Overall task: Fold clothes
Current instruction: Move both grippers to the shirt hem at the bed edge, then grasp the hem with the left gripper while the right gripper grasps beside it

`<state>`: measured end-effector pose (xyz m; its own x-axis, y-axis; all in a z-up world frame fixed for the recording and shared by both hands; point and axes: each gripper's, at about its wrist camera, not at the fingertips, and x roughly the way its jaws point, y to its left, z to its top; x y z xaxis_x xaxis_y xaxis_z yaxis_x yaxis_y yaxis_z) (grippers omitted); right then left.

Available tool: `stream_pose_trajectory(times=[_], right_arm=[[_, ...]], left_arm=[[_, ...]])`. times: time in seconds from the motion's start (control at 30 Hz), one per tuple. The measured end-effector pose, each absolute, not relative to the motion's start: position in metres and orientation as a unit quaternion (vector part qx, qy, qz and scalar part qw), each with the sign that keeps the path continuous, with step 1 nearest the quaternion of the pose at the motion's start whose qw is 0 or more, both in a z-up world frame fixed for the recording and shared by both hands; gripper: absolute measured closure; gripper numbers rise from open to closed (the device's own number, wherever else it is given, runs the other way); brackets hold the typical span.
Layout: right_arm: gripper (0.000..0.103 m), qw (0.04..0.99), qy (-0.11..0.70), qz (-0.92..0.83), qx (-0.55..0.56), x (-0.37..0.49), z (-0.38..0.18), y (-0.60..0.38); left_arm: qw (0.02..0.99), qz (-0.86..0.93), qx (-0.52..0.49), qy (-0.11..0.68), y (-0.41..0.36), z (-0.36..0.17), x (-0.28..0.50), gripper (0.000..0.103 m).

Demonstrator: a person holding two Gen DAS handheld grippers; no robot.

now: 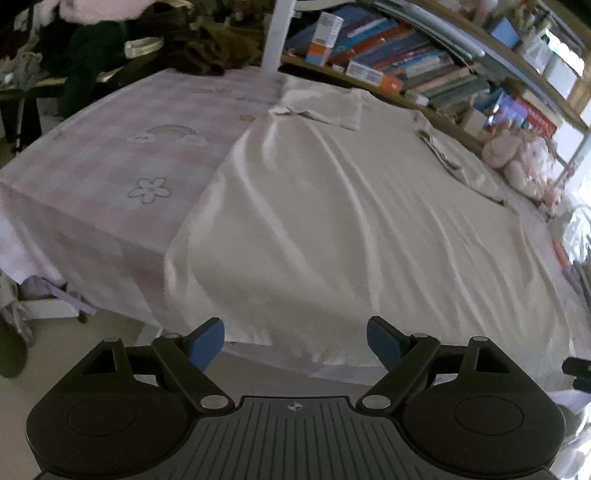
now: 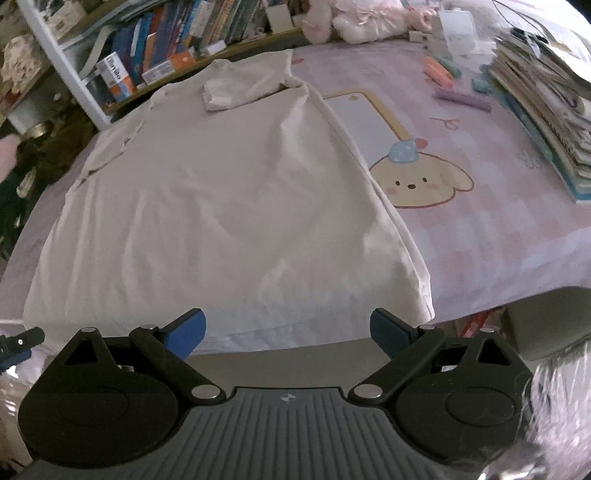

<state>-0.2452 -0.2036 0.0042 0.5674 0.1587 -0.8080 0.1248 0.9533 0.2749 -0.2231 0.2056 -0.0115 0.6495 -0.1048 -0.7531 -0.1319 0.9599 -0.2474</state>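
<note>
item: cream shirt [image 1: 332, 229], spread flat on a pink checked bedsheet [image 1: 122, 177], collar end toward the far bookshelf [image 1: 399, 62], one sleeve [image 2: 247, 85] folded in across the chest; hem hangs over the near edge of the bed. left gripper [image 1: 295, 341]: jaws wide apart, blue pads clear of the cloth, nothing held, poised just off the hem. right gripper [image 2: 288, 332]: jaws likewise wide, empty, above the hem near the shirt's lower corner. also on the sheet: printed puppy motif [image 2: 421, 184], stack of books [image 2: 546, 122] at the right edge, plush toys [image 2: 354, 18] by the shelf.
</note>
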Motion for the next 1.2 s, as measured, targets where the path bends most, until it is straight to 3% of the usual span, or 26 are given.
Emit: stream_pose_trajectory(times=[0.27,0.57,0.63,0.7,0.9,1.2], right_arm=[[0.011,0.862,0.475,-0.031,0.176,-0.248,0.000,-0.230],[0.030,0.850,0.481,-0.060,0.206,-0.239,-0.003,-0.272],[0.043,0.840,0.491,-0.057,0.223,-0.234,-0.007,-0.278],[0.045,0.829,0.497,-0.055,0.249,-0.230,-0.011,-0.285],[0.047,0.813,0.509,-0.041,0.279,-0.217,-0.013,-0.292],[0.045,0.773,0.556,-0.012,0.305,-0.194,-0.021,-0.306]], left_arm=[[0.893,0.016,-0.143,0.426,0.235,-0.013,-0.221,0.017],[0.895,0.021,-0.125,0.427,0.263,-0.016,-0.220,0.020],[0.895,0.018,-0.121,0.430,0.267,-0.020,-0.217,0.023],[0.894,0.014,-0.116,0.432,0.271,-0.024,-0.213,0.025],[0.887,-0.008,-0.103,0.451,0.280,-0.043,-0.195,0.040],[0.874,-0.067,-0.118,0.467,0.293,-0.064,-0.180,0.041]])
